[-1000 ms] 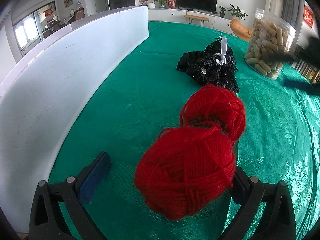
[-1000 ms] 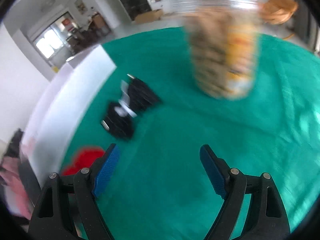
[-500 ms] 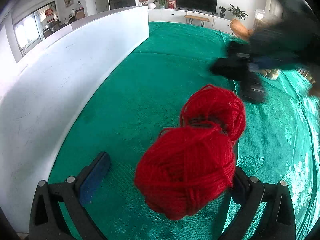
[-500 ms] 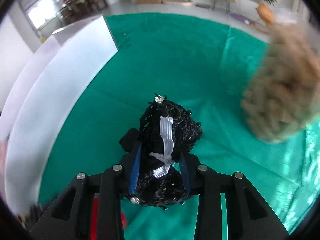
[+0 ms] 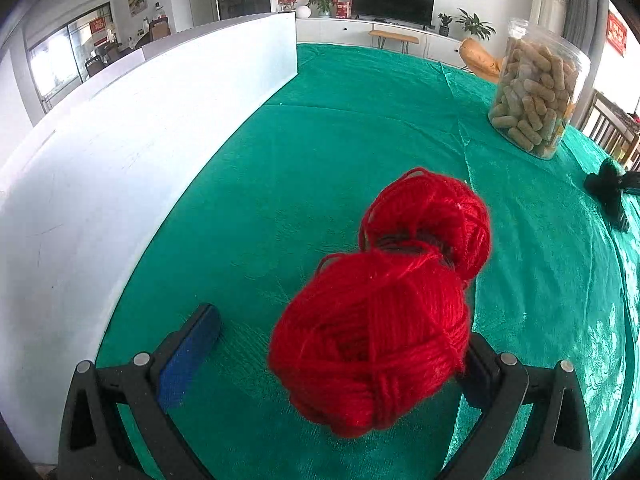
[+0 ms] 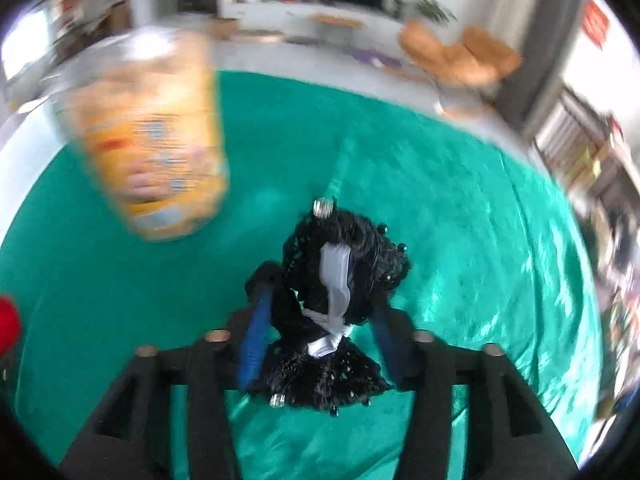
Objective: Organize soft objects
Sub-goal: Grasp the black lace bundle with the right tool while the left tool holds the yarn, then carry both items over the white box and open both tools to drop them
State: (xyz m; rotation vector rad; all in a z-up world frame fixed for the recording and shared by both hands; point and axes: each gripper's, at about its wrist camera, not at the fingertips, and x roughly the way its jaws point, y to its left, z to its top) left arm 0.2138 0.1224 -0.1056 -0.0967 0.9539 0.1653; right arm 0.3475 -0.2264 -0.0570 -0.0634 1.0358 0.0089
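The table [image 5: 360, 152] under a shiny green cloth stands in a bright living room; left gripper [image 5: 340, 360] fingers are apart, right gripper [image 6: 320, 340] fingers, just widening, loosely flank a black beaded fabric bundle [image 6: 340, 280].

Motion blur is smearing the right wrist view, leaving the label on the clear jar [image 6: 152, 136] unreadable and the shelves [image 6: 592, 160] at the right edge indistinct. In the left wrist view the nearer red yarn ball [image 5: 372, 344] is hiding the right pad of the left tongs [image 5: 340, 344], while the black beaded bundle [image 5: 608, 188] is being cut off by the right edge.
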